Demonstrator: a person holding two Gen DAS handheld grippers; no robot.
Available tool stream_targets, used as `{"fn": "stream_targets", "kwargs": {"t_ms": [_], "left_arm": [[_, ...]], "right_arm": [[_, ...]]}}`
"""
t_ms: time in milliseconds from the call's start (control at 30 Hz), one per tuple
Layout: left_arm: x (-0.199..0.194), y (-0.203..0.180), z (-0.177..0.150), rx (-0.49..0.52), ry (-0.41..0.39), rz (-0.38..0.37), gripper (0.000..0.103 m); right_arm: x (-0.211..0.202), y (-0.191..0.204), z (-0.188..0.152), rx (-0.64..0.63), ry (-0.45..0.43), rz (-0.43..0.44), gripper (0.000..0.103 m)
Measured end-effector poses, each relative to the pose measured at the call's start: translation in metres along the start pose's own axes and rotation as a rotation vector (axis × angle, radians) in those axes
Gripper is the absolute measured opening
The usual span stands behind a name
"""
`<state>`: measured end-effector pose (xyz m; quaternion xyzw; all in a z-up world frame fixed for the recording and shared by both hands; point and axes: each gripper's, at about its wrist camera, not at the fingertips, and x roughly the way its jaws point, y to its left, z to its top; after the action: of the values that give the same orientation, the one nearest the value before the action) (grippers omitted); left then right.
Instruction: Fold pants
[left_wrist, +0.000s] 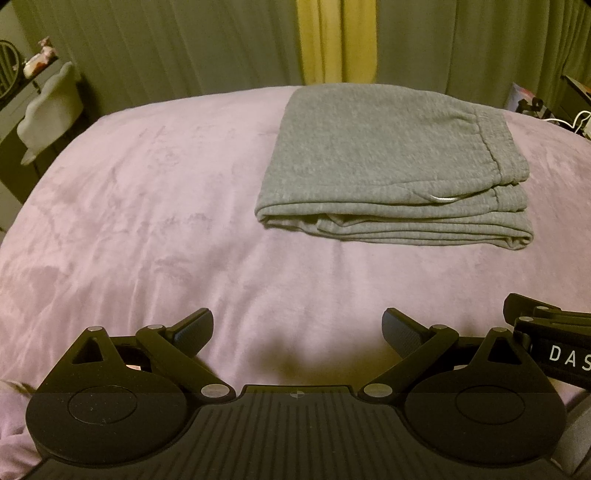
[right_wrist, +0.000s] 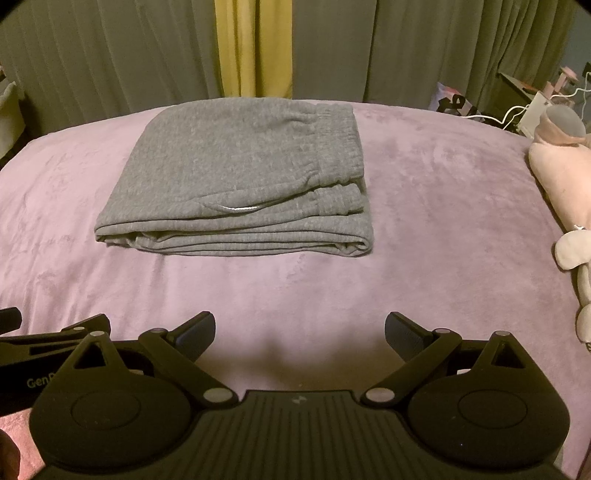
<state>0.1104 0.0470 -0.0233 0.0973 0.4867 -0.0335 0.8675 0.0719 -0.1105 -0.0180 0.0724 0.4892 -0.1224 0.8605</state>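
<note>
Left wrist view: left hand-held gripper (left_wrist: 297, 328) spread wide, nothing between its fingers, held low over the near part of the bed (left_wrist: 129, 206). Grey pants (left_wrist: 373, 155) lie on the pink cover, far and to the right of centre, well apart from the fingers. They sit as a compact stack of layers, waistband along the right side, a pale drawstring loop (left_wrist: 443, 199) showing at the front. The right hand-held gripper's tip shows at the right edge of this view.

Right wrist view: right hand-held gripper (right_wrist: 300, 330) likewise spread and empty, over bare cover. Pants (right_wrist: 240, 170) now sit left of centre, the stacked layer edges facing the camera, the lower layers jutting a little past the top one. A plush toy (right_wrist: 561, 166) rests at the right edge of the bed, clear of the pants.

Judgement: folding looks essentially complete (the bundle is squared). If any tidying is wanted, do it lightly: press the top flat, nudge the jutting lower layers in, tuck the loop, and avoid pinching a single layer, which would drag the stack open
</note>
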Motion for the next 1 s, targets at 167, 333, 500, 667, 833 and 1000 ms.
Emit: {"fn": "stream_targets", "kwargs": {"t_ms": [167,333,500,667,833,1000], "left_arm": [[0.0,-0.0004,-0.0002,0.001,0.0,0.002,0.101],[0.0004,-0.0006,-0.0006,0.0,0.0,0.001,0.101],[0.0007,-0.0012,-0.0011,0.001,0.001,0.0,0.101],[0.0008,-0.0017,-0.0013,0.002,0.002,-0.001,0.101],[0.0013,-0.0015,-0.0017,0.002,0.002,-0.002,0.101],[0.0015,-0.0014,-0.0022,0.0,0.003,-0.005,0.101]], "right_arm": [[0.0002,-0.0005,0.0,0.0,0.002,0.0,0.098],[0.0005,-0.0011,0.0001,0.001,0.001,-0.001,0.098],[0.0003,-0.0006,-0.0007,0.004,-0.002,-0.005,0.098],[0.0007,-0.0006,-0.0008,0.007,-0.002,-0.006,0.098],[0.0008,-0.0004,-0.0015,0.009,-0.006,-0.009,0.098],[0.0029,-0.0006,-0.0015,0.018,0.0,-0.01,0.098]]}}
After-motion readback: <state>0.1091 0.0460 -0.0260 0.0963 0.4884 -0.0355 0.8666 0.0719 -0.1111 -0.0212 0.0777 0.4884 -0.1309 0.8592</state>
